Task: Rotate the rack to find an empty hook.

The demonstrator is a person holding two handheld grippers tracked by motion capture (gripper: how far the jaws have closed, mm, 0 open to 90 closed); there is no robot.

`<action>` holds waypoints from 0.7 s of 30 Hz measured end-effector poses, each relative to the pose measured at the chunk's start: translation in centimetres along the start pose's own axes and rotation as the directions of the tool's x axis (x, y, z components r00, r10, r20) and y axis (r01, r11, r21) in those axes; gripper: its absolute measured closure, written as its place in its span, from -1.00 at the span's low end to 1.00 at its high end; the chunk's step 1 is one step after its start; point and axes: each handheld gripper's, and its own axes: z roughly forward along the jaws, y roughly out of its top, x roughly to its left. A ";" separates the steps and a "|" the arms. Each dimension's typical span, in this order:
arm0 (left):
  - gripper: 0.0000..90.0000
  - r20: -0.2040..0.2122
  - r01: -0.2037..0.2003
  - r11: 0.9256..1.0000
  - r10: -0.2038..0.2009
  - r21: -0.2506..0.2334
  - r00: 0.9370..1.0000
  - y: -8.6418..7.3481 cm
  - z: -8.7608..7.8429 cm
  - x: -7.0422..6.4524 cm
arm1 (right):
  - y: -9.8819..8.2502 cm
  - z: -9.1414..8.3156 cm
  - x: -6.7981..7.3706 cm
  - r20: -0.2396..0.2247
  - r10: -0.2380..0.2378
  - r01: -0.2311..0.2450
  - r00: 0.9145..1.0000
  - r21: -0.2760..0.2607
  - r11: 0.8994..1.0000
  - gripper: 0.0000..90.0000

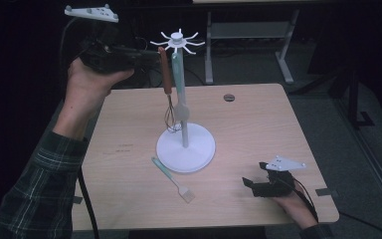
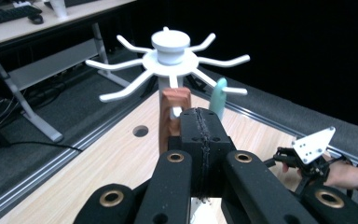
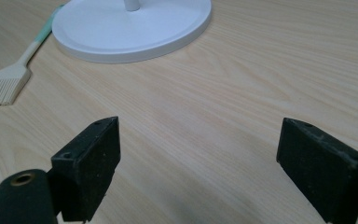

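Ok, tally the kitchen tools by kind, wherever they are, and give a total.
Whisk: 1, brown handle, at the rack's hooks
Teal-handled tool hanging on the rack: 1, kind unclear
Brush: 1, lying on the table
Total: 3

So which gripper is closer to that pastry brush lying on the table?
Right. The right gripper rests on the table just right of the brush; the left gripper is raised by the rack's top.
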 end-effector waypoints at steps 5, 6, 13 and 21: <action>1.00 -0.023 0.005 1.000 -0.005 -0.006 1.000 0.1 0.1 0.4 | 0.0 0.0 0.0 0.004 -0.003 0.003 1.000 -0.001 1.000 -0.70; 1.00 -0.029 0.004 1.000 -0.005 -0.008 1.000 0.1 0.1 0.5 | 0.0 0.0 0.0 0.004 -0.003 0.003 1.000 -0.002 1.000 -0.70; 1.00 -0.059 0.004 1.000 -0.004 -0.006 0.998 0.3 0.3 1.0 | 0.1 0.1 0.0 0.001 -0.010 0.010 1.000 -0.003 1.000 -0.70; 1.00 -0.090 0.014 1.000 -0.014 -0.001 0.996 0.3 0.9 1.8 | 0.0 0.1 0.0 0.002 -0.010 0.010 1.000 -0.003 1.000 -0.70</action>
